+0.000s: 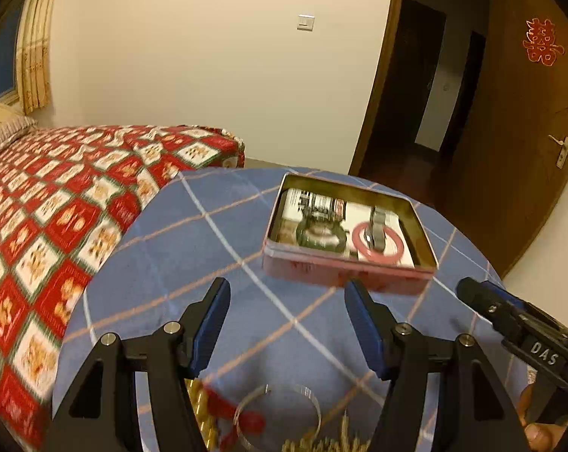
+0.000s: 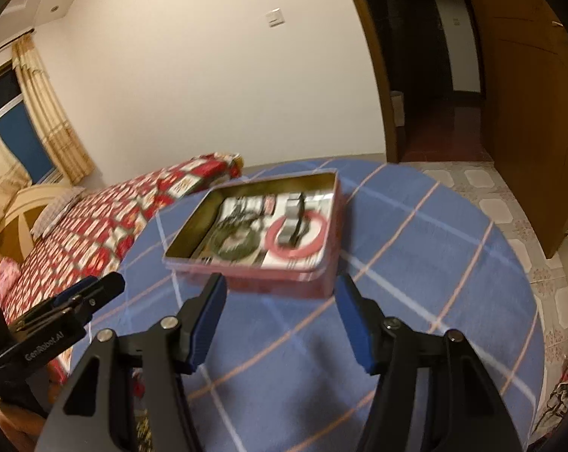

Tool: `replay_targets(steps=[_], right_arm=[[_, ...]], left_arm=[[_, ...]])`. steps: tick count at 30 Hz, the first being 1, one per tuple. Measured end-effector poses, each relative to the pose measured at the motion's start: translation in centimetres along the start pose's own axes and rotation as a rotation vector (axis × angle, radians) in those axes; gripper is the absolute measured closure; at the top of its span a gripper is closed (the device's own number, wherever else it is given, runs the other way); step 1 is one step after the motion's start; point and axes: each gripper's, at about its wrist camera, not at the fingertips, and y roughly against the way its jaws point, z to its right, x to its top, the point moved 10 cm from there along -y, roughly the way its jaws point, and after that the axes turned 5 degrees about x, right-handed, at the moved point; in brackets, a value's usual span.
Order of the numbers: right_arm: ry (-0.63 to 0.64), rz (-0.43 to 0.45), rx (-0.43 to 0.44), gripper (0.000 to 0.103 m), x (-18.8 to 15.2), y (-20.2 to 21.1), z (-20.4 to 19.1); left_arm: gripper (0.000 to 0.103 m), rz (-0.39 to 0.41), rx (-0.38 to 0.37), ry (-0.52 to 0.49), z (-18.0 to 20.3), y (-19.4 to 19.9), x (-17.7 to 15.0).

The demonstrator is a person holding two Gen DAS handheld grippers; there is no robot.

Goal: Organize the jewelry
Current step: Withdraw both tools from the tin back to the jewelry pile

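Note:
An open red tin (image 1: 427,260) (image 2: 193,226) stands on the round table with the blue checked cloth (image 1: 216,248) (image 2: 416,248). Inside lie a pink bangle (image 1: 391,253) (image 2: 314,241), a dark green bangle (image 1: 303,239) (image 2: 223,245) and a silver watch (image 1: 377,222) (image 2: 293,218). My left gripper (image 1: 286,293) is open and empty, short of the tin. Beneath it lie a silver bangle (image 1: 242,406), gold beads with a red tassel (image 1: 201,410) and a gold chain (image 1: 340,440). My right gripper (image 2: 280,288) is open and empty too, just before the tin's near wall.
A bed with a red checked quilt (image 1: 58,207) (image 2: 107,222) flanks the table on the left. A dark open doorway (image 1: 427,94) and a wooden door (image 1: 529,150) are at the right. Tiled floor (image 2: 510,211) lies beyond the table's right edge.

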Motion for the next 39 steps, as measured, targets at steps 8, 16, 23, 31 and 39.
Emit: replay_targets(steps=[8,16,23,31,39], right_arm=[[0.072,-0.036,0.042,0.041,-3.3,1.0,-3.1],[0.110,-0.071,0.070,0.050,-5.7,1.3,-4.9],[0.117,-0.113,0.101,0.053,-7.8,1.6,-5.7],[0.188,-0.239,0.166,0.053,-12.3,1.0,-7.6],[0.246,-0.348,0.225,0.053,-15.5,0.0,-10.5]], left_arm=[[0.039,0.009,0.049,0.034,-3.4,3.0,-3.1],[0.039,0.009,0.081,0.056,-6.2,4.7,-5.5],[0.039,-0.012,0.060,0.010,-6.2,5.4,-8.2],[0.039,-0.058,0.000,-0.055,-5.0,5.5,-11.6],[0.039,-0.072,0.024,-0.092,-5.4,5.8,-13.0]])
